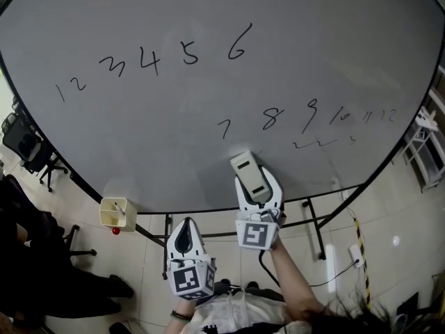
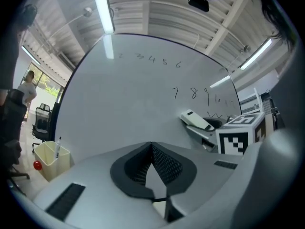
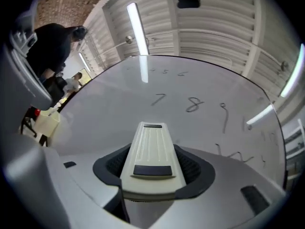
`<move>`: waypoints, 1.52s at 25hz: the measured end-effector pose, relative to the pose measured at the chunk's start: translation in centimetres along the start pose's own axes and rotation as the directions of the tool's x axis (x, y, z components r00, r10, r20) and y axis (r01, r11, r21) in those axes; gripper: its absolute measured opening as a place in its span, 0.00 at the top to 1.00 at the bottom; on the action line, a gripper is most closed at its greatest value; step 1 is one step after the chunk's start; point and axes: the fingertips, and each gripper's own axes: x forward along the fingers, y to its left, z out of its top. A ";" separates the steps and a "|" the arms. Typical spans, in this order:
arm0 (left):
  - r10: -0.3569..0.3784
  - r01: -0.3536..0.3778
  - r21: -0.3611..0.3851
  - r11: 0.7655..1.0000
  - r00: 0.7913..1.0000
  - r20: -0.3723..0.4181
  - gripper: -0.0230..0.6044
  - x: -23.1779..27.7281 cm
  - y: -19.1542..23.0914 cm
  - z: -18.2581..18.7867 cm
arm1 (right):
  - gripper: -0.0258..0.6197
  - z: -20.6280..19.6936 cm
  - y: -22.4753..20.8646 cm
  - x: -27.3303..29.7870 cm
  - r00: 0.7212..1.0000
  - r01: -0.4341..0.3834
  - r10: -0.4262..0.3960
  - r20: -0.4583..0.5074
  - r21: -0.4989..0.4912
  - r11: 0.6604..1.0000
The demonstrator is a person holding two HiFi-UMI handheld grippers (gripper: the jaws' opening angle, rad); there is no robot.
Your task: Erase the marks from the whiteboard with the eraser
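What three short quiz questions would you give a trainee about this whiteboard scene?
1. True or false: the left gripper holds the eraser.
2. In the head view, which written digit lies closest to the eraser? A) 7 B) 1 C) 4
3. Fill in: the left gripper's jaws are ____ (open or shut), with nothing between them.
Key: 1 false; 2 A; 3 shut.

Long ceiling lights (image 2: 102, 8) shone brightly and left white glare on the whiteboard (image 3: 119, 109). The picture edges were dark, bent and blurry.
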 end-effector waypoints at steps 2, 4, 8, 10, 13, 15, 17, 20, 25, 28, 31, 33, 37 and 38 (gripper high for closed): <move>-0.008 0.008 0.009 1.000 1.000 -0.008 0.97 0.0 -0.3 -0.2 | 0.53 -1.0 -5.5 -0.8 0.994 0.108 -0.106 -0.027 0.095 0.990; -0.007 0.007 0.010 1.000 1.000 -0.014 0.97 0.1 -0.4 -0.4 | 0.53 -1.3 -8.7 -1.3 0.988 0.157 -0.154 -0.030 0.124 0.980; -0.009 0.008 -0.019 1.000 1.000 -0.029 0.97 0.8 -1.2 -0.9 | 0.53 -0.7 -4.2 -0.6 0.999 0.046 -0.045 -0.014 0.060 0.997; -0.023 0.022 -0.019 1.000 0.999 -0.024 0.97 1.1 -2.0 -0.8 | 0.53 -0.9 -2.5 -0.5 1.000 -0.005 0.006 -0.011 0.049 0.999; -0.041 0.041 -0.010 0.999 0.999 -0.012 0.97 1.4 -3.2 -0.4 | 0.53 -2.0 -7.7 -1.3 0.997 0.078 -0.076 -0.023 0.155 0.985; -0.051 0.051 0.006 0.999 0.999 -0.020 0.97 1.4 -3.7 -0.5 | 0.53 -3.8 -14.1 -2.5 0.982 0.188 -0.181 -0.054 0.199 0.962; -0.055 0.056 0.015 0.998 0.998 -0.034 0.97 1.4 -4.2 -1.0 | 0.53 -5.0 -18.6 -3.3 0.968 0.250 -0.246 -0.042 0.203 0.947; -0.047 0.048 0.013 0.999 0.997 -0.054 0.97 1.6 -4.5 -1.7 | 0.53 -4.1 -16.4 -3.0 0.978 0.203 -0.207 -0.010 0.235 0.951; -0.051 0.051 0.007 0.999 0.998 -0.048 0.97 2.4 -5.9 -1.6 | 0.53 -2.9 -8.8 -1.7 1.000 0.012 -0.010 -0.018 0.121 0.993; -0.062 0.063 0.019 0.998 0.997 -0.044 0.97 2.4 -6.9 -1.5 | 0.53 -4.4 -15.4 -2.8 0.990 0.140 -0.134 -0.045 0.192 0.971; -0.054 0.056 0.034 0.998 0.997 -0.062 0.97 2.4 -7.3 -2.0 | 0.53 -4.3 -20.6 -3.2 0.964 0.262 -0.266 -0.013 0.223 0.939; -0.040 0.043 0.032 0.999 0.997 -0.069 0.97 2.5 -7.3 -2.4 | 0.53 -2.1 -17.5 -2.2 0.978 0.197 -0.207 0.037 0.195 0.961; -0.032 0.033 0.021 0.999 0.998 -0.057 0.97 3.0 -8.1 -2.1 | 0.53 -1.4 -8.5 -0.8 1.000 -0.005 0.005 0.015 0.035 0.999; -0.034 0.036 0.022 0.999 0.998 -0.052 0.97 3.0 -8.4 -2.0 | 0.53 -1.9 -9.0 -1.1 1.000 0.002 -0.003 0.024 0.052 0.999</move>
